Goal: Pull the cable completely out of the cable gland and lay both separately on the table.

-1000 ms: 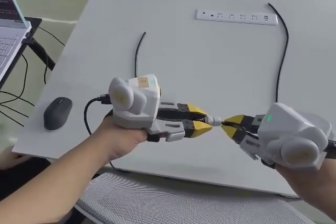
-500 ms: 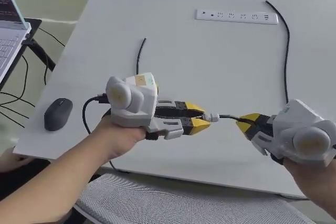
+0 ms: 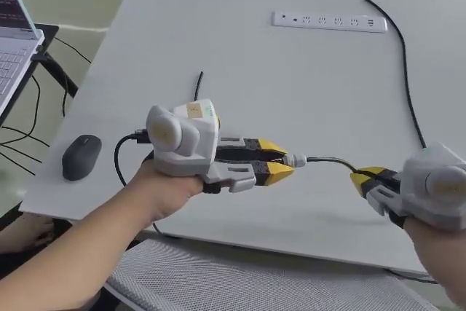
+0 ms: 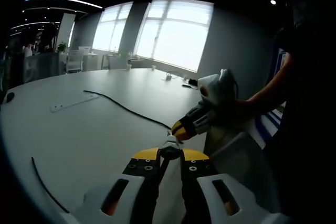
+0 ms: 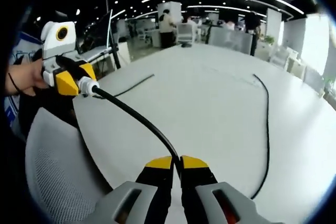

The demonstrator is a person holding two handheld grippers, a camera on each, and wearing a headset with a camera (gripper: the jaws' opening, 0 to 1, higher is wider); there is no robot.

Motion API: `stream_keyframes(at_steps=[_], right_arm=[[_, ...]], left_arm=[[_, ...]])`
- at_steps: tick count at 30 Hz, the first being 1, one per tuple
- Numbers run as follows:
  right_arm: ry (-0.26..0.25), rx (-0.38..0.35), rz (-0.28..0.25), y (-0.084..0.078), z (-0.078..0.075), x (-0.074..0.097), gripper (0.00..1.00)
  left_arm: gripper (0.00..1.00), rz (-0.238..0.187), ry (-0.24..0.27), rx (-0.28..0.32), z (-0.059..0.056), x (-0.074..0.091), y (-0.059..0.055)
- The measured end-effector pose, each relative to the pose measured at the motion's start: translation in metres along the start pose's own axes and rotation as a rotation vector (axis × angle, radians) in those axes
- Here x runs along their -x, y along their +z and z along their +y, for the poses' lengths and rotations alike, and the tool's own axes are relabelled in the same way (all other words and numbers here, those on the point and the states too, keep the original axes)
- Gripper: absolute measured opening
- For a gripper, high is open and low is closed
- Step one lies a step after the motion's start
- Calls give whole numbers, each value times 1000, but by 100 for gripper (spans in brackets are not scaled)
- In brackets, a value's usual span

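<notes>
My left gripper is shut on the small white cable gland, which sticks out past its yellow tips above the table's near edge. In the left gripper view the cable gland sits pinched between the jaws. A black cable runs from the gland to the right, where my right gripper is shut on it. The right gripper view has the cable stretched from my right gripper up to the gland in the left gripper. A long tail of cable lies on the table.
A white power strip lies at the far side of the white table. A dark mouse sits at the left edge, with a laptop beyond it. A short black wire lies mid-table. A mesh chair is below the near edge.
My right gripper has moved right, away from the left one, and a longer stretch of black cable now spans the gap. The left gripper has held its place with the gland.
</notes>
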State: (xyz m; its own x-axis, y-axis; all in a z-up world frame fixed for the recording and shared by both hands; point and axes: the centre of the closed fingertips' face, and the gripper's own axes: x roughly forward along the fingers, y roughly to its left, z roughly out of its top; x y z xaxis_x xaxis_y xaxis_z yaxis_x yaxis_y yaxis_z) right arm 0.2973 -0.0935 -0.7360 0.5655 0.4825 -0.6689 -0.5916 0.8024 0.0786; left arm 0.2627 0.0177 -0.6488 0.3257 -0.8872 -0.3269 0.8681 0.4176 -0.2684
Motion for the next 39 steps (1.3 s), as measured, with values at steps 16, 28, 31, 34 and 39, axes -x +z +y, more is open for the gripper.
stream_keyframes(at_steps=[16,28,31,34,39], right_arm=[[-33,-138,7,-15,2,-3,0],[-27,-129,3,-17,4,-1,0],[-28,-117,1,-16,4,0,0],[-25,-71,4,-17,7,2,0],[-16,1,-10,-13,9,7,1]], left_arm=[[15,18,13,-19,-1,-2,-3],[15,7,38,-22,3,-1,-1],[15,4,44,-21,5,0,0],[15,5,48,-19,6,0,-1],[15,7,54,-16,9,3,0]])
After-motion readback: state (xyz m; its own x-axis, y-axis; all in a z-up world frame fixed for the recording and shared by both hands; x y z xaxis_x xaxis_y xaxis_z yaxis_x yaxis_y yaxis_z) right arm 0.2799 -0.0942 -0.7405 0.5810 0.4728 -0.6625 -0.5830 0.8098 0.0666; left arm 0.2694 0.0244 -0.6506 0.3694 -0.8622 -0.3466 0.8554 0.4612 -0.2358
